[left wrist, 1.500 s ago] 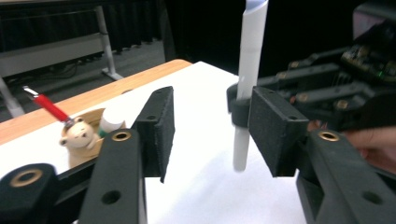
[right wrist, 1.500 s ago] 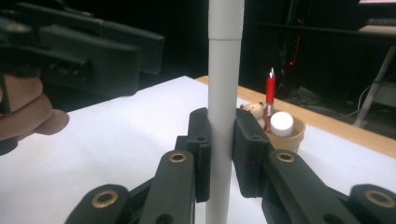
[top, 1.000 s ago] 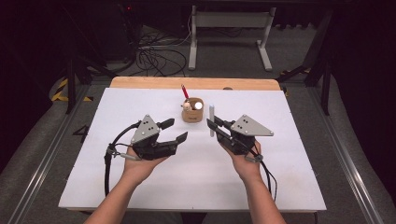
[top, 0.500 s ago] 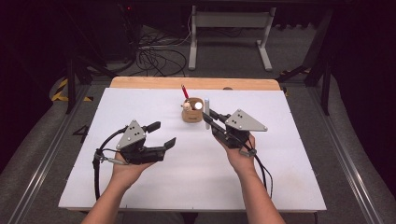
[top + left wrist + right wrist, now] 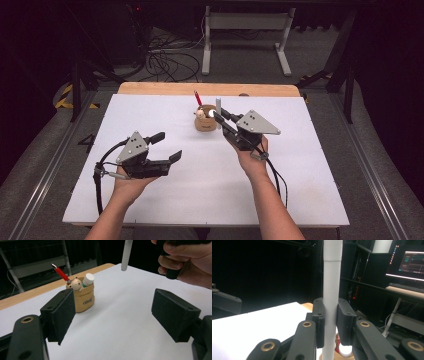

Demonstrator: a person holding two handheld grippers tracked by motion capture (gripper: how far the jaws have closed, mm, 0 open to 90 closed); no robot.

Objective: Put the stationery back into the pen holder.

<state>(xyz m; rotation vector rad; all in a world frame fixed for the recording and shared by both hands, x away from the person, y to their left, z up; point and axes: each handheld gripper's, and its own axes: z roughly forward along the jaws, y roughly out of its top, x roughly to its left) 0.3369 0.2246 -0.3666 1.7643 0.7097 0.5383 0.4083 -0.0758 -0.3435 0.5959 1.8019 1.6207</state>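
**Two grippers, one white pen held over the holder**

Two grippers work above the white table (image 5: 300, 175). From the high view we see our left gripper (image 5: 167, 147) at the near left, well apart from the tan bear-faced pen holder (image 5: 204, 121), which stands toward the far middle. Its jaws have just been opening and now stand wide apart with nothing between them; the left gripper view confirms this, with bare table between the pads (image 5: 63, 315).

Our right gripper (image 5: 218, 116) sits just right of the holder, jaws clamped together on a white pen (image 5: 332, 297). The right gripper view shows that grip plainly, the pen upright between the pads. The left gripper view adds what the high view blurs: a red pen (image 5: 60, 272) and a white-capped marker (image 5: 88, 279) standing in the holder, and the white pen's lower end hanging above the table, beyond the holder.
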